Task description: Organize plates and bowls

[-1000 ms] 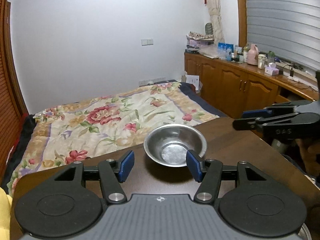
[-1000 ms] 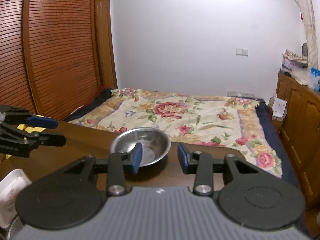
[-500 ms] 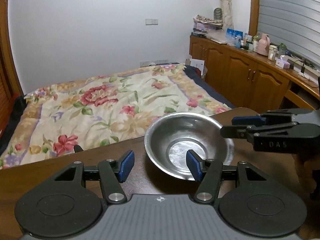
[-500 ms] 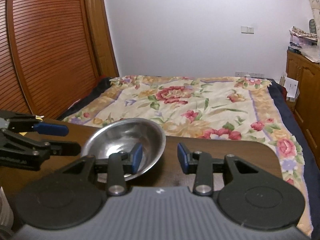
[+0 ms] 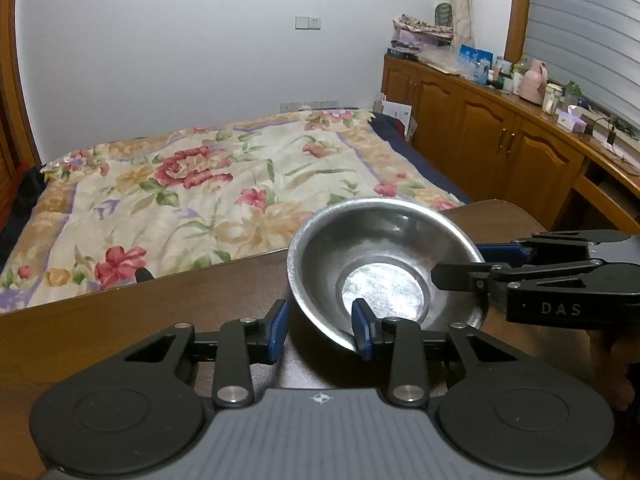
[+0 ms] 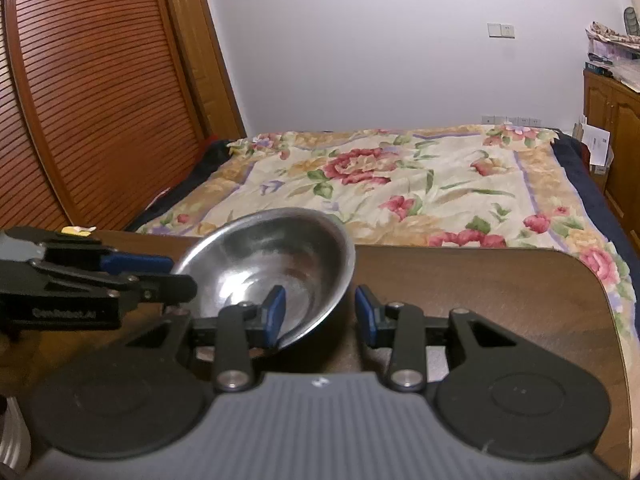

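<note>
Steel bowl (image 5: pixel 384 268): round, dull brushed metal with a flat shiny base, sitting tilted on my dark wooden worktop (image 5: pixel 120 320) near its far edge. Left hand-held gripper (image 5: pixel 320 330): jaws closing, near rim between the blue pads; I cannot tell if they press yet. Right hand-held gripper (image 6: pixel 320 314): jaws partly apart, astride the rim, contact unclear. Only the right view shows the slatted wardrobe door (image 6: pixel 80 100); only the left shows the cluttered cabinets (image 5: pixel 500 128). Floral bedspread (image 6: pixel 400 184) lies beyond.

Floral bedspread (image 5: pixel 224 184) at twelve o'clock; wooden cabinets (image 5: pixel 492 132) at two; louvred doors (image 6: pixel 80 100) at ten.
</note>
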Available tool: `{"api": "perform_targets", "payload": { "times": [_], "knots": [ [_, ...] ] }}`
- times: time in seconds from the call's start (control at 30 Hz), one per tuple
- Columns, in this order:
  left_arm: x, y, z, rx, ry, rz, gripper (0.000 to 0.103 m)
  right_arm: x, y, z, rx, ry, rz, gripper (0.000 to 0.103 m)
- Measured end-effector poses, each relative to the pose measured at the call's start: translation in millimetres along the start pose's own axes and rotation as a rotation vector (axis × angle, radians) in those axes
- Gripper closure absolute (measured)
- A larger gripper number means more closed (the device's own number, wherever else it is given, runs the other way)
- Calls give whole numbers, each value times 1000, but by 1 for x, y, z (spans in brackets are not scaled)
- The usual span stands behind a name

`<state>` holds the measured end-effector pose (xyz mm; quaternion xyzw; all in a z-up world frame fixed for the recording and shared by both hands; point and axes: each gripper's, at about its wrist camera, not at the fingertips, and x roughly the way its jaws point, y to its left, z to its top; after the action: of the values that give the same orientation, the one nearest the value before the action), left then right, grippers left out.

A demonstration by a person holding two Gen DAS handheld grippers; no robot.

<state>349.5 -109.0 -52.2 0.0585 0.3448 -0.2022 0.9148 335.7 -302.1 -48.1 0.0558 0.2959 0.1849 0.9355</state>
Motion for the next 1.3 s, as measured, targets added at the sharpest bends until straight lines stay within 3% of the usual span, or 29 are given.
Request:
{"api": "perform_targets", "payload": {
  "times": [0.2,0.4,0.63,1.3],
  "knots": [
    [4,1,0,1,13,-5,79,1,3,-2,10,7,0,65],
    [-1,-2,2,14,13,2,84,3,4,-6,31,22,15,77],
    [-18,-5,6,18,-20,-4,85,-3,-1,-5,70,23,17,85],
    [-124,-38,18,71,-180,-13,85,-87,29,20,19,-110,-18,86]
  ]
}}
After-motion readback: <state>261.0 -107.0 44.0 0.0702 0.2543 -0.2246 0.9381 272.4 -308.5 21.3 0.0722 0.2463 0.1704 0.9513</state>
